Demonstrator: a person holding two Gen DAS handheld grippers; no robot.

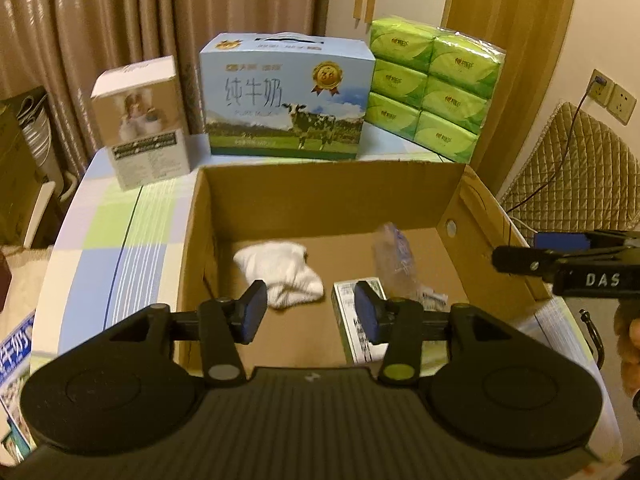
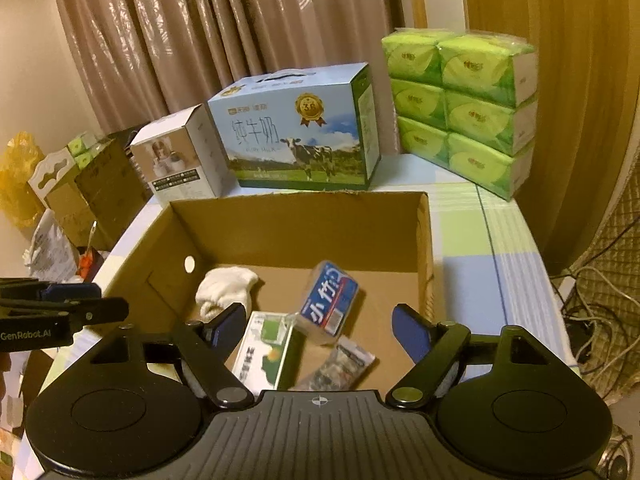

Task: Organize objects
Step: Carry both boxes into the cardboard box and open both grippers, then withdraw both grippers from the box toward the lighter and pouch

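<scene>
Cardboard box and contents: stock on the tabletop

Cardboard box (image 2: 280, 236), open-topped, sits on the checked tabletop (image 2: 500, 248), and we list four items on its floor. A white sock (image 2: 224, 290) lies bunched toward the left wall. A blue tissue pack (image 2: 330, 300) appears tilted near the middle, its corner just over a green-and-white carton (image 2: 266, 346) that lies toward the near wall. A clear printed wrapper (image 2: 340, 364) lies beside the carton on its right, below the tissue pack.

Behind the box we count three items standing in a row on the tabletop: a small white appliance box (image 1: 140, 124) at left, a blue milk case (image 1: 288, 100) with a cow picture at centre, and a wrapped stack of green tissue packs (image 1: 432, 88) at right.

Left tongs (image 1: 310, 314) hover above the near edge of the box, parted, with nothing between the pads. Right tongs (image 2: 320, 330) hover over the box interior, spread wide and released; the tissue pack shows between the fingers but clear of both pads.
</scene>
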